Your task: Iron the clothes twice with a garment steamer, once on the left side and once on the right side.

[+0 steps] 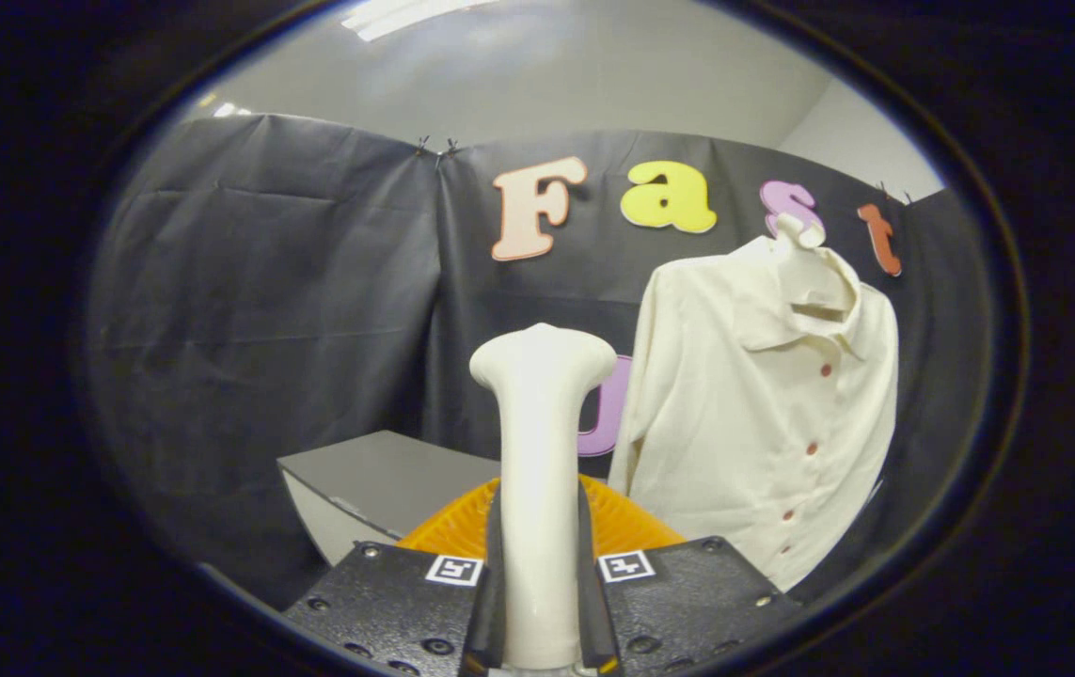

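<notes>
The garment steamer (542,451) is a cream-white, smooth plastic wand standing upright between the two fingers of the gripper (542,602), which are closed against its handle on both sides. Its handle rises straight up and widens at the top into a rounded, flared head

The shirt (763,414) hangs well beyond the steamer, off to its right, against the booth's dark wall. It is cream-white with long sleeves, a folded collar and a row of small reddish buttons running down its front. It is buttoned up, hangs from a pale hanger at the collar, and faces slightly toward the steamer
</notes>
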`<state>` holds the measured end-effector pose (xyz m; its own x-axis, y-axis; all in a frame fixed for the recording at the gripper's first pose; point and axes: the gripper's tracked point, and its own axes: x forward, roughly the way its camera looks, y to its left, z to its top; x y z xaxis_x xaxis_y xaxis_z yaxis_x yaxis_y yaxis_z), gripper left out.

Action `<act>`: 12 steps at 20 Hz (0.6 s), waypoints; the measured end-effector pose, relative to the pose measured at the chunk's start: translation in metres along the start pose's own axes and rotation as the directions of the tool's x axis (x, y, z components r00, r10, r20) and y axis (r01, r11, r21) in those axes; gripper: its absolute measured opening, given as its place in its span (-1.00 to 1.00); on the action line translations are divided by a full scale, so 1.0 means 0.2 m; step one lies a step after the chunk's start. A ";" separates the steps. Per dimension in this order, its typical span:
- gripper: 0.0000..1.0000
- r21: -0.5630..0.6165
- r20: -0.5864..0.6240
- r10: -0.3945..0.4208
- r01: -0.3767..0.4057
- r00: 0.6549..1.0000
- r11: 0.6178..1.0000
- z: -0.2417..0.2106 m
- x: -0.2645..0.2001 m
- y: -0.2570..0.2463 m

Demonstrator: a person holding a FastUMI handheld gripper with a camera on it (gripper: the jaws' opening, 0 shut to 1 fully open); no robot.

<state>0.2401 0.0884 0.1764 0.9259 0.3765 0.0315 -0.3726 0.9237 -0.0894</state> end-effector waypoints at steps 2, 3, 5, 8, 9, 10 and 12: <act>-0.38 0.039 0.011 -0.057 0.057 0.998 0.998 0.04 0.02 -0.17; -0.38 0.058 0.024 -0.091 0.090 0.996 0.994 0.06 0.04 -0.26; -0.38 0.077 0.043 -0.150 0.147 0.988 0.986 0.10 0.06 -0.43; -0.37 0.099 0.033 -0.215 0.211 0.976 0.972 0.07 0.09 -0.62; -0.37 0.101 0.031 -0.216 0.212 0.976 0.972 0.06 0.09 -0.64; -0.37 0.103 0.044 -0.208 0.203 0.977 0.974 0.06 0.10 -0.66; -0.36 0.081 0.049 -0.195 0.190 0.980 0.978 0.04 0.10 -0.67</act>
<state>0.3076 -0.0269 0.1963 0.9764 0.1926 0.0974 -0.1934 0.9811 -0.0010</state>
